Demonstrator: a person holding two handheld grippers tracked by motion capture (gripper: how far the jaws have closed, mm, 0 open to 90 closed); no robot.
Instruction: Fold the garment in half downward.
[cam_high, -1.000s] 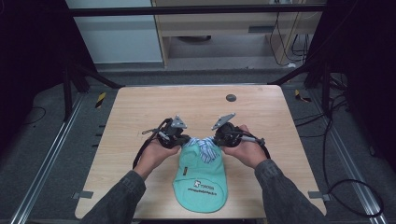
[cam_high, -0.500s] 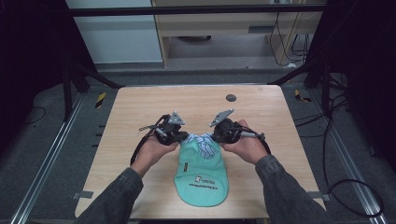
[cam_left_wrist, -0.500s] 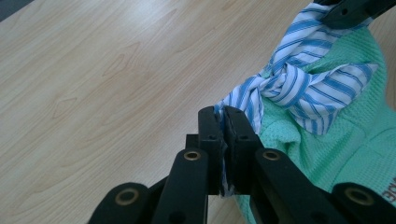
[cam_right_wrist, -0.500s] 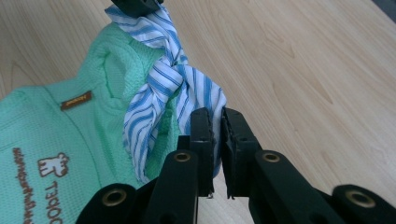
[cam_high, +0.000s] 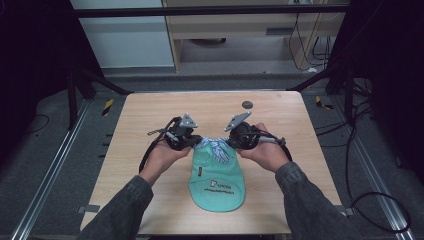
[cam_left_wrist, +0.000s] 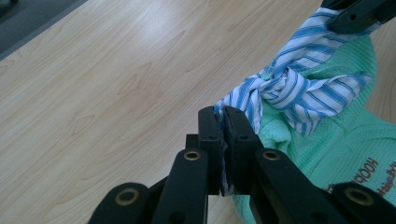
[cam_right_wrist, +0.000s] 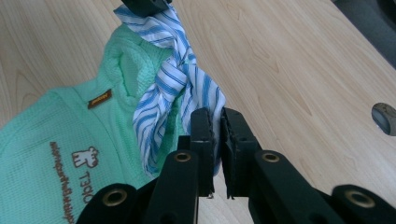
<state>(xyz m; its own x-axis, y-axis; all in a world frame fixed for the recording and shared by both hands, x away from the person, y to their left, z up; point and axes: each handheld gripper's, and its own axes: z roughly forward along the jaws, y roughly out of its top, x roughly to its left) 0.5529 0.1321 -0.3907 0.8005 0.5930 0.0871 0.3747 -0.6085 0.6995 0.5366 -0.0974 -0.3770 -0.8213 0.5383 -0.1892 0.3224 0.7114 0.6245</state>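
— While both claws are up over the wooden table (cam_high: 150, 115), what have you got in them?

— My left gripper (cam_left_wrist: 224, 122) is clamped on one end of the blue-and-white striped tie (cam_left_wrist: 299, 88), jaws pressed tight with the cloth pinched between them. My right gripper (cam_right_wrist: 215, 122) is closed on the other end of the same tie, the fabric caught between its pads.

— And where does the garment sit?

— The mint green bib (cam_high: 217, 177) lies flat on the table between my forearms, its rounded end towards me, printed side up. The striped tie is knotted at its top edge, and that top edge is drawn up between the two grippers.

— How do the grippers stand to each other?

— Near each other, the left gripper (cam_high: 184, 137) and right gripper (cam_high: 239, 137) on either side of the knot, the tie spanning between them.

— Anything else about?

— One small dark round object (cam_high: 247, 104) lies on the table farther back, well apart from the bib. On the bib I see a little brown label (cam_right_wrist: 100, 98) and brown printed lettering below it.
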